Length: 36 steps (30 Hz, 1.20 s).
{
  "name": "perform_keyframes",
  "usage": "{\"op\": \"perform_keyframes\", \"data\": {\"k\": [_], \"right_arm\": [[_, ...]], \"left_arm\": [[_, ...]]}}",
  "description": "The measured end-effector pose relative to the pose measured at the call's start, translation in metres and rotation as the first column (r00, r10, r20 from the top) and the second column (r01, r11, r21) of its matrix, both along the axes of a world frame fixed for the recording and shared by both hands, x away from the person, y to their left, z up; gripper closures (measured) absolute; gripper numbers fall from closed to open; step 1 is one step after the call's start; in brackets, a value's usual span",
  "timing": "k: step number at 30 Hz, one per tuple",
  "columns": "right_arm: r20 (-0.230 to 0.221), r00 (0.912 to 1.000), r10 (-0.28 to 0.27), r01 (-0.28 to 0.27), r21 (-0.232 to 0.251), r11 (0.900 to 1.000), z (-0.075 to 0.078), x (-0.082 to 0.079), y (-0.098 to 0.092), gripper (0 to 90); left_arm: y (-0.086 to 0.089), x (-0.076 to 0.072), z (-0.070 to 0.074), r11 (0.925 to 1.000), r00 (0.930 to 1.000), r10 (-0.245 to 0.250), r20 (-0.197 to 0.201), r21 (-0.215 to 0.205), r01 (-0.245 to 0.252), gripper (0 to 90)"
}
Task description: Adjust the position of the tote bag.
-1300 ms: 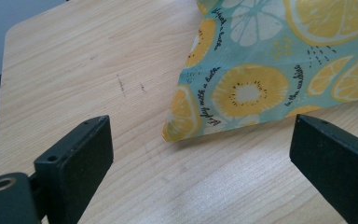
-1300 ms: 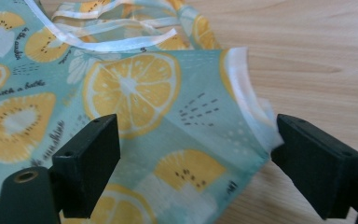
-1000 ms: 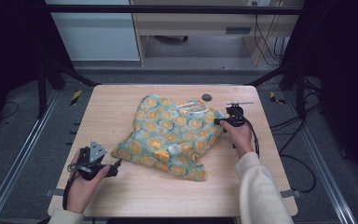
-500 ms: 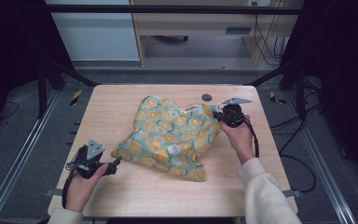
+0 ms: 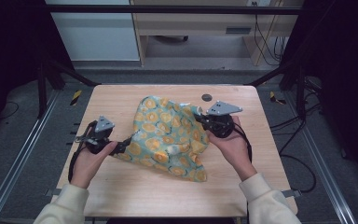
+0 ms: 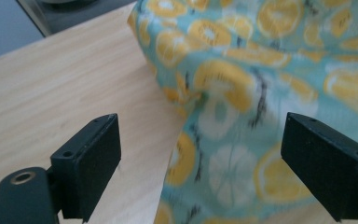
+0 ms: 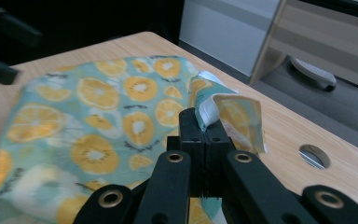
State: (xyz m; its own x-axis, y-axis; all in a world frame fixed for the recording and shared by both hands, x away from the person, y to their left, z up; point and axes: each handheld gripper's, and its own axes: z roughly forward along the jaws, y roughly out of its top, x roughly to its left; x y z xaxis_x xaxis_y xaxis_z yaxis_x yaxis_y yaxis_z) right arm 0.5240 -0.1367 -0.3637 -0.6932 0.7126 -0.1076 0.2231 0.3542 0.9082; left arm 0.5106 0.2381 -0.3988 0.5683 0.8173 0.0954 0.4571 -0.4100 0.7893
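The wooden desk [image 5: 121,196] carries one thing of note, a turquoise cloth printed with orange slices [image 5: 168,135], lying crumpled across the desk's middle with its long axis running from about 1 o'clock, near the round cable hole [image 5: 206,97], down to about 5 o'clock at its loose lower corner. The right gripper [image 5: 204,122] sits at the cloth's 3 o'clock edge, and its own view shows the jaws pressed fully together on a folded corner of the cloth [image 7: 214,109], the white underside peeking out above the pads. The left gripper [image 5: 127,141] is at the cloth's 8 o'clock corner; its jaws stand wide apart, having eased in slightly just now, and in the left gripper view the cloth's edge [image 6: 242,140] lies between them without either pad touching it. What the coming move seems to hang on is this: the free corner lies straight ahead of the left gripper, toward 3 o'clock from it, so the left hand is plainly the nearer one to pinch it while the right holds the opposite side taut.
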Motion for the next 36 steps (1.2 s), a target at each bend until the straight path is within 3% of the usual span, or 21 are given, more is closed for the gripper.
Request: {"op": "perform_keyframes", "data": {"k": [5, 10, 16, 19, 22, 25, 29, 36], "right_arm": [[0.02, 0.9986, 0.05, -0.049, -0.014, 0.999, 0.005, -0.014, 0.007, 89.9], [0.064, 0.9958, 0.065, -0.062, -0.061, 0.996, 0.007, -0.022, 0.013, 89.9], [0.067, 0.9945, 0.08, -0.074, -0.083, 0.994, 0.003, -0.025, 0.014, 89.9], [0.069, 0.9943, 0.081, -0.075, -0.088, 0.993, 0.002, -0.026, 0.014, 89.8], [0.066, 0.9944, 0.083, -0.076, -0.09, 0.993, 0.001, -0.027, 0.014, 89.7], [0.069, 0.9943, 0.081, -0.074, -0.091, 0.993, 0.001, -0.026, 0.014, 89.7], [0.073, 0.9949, 0.07, -0.064, -0.082, 0.995, 0.002, -0.024, 0.012, 89.7], [0.072, 0.9955, 0.062, -0.055, -0.085, 0.995, 0.001, -0.023, 0.01, 89.7]], "left_arm": [[-0.018, 0.027, 0.009, 0.9995, 1.0, 0.003, -0.007, -0.03, -0.003, 11.4], [-0.032, 0.053, 0.012, 0.9987, 0.9987, 0.051, 0.006, -0.007, -0.051, 11.8], [-0.035, 0.074, 0.005, 0.9975, 0.996, 0.069, -0.057, -0.015, -0.07, 10.4], [-0.034, 0.079, 0.003, 0.9945, 0.9932, 0.088, -0.076, -0.049, -0.092, 9.5], [-0.036, 0.085, 0.0, 0.9928, 0.9886, 0.1, -0.112, -0.054, -0.107, 8.7], [-0.037, 0.091, -0.004, 0.9927, 0.9834, 0.113, -0.143, -0.027, -0.118, 8.5], [-0.039, 0.096, -0.008, 0.9938, 0.9771, 0.101, -0.187, -0.026, -0.108, 8.5], [-0.041, 0.099, -0.013, 0.992, 0.9683, 0.118, -0.22, -0.016, -0.125, 11.4]]}}
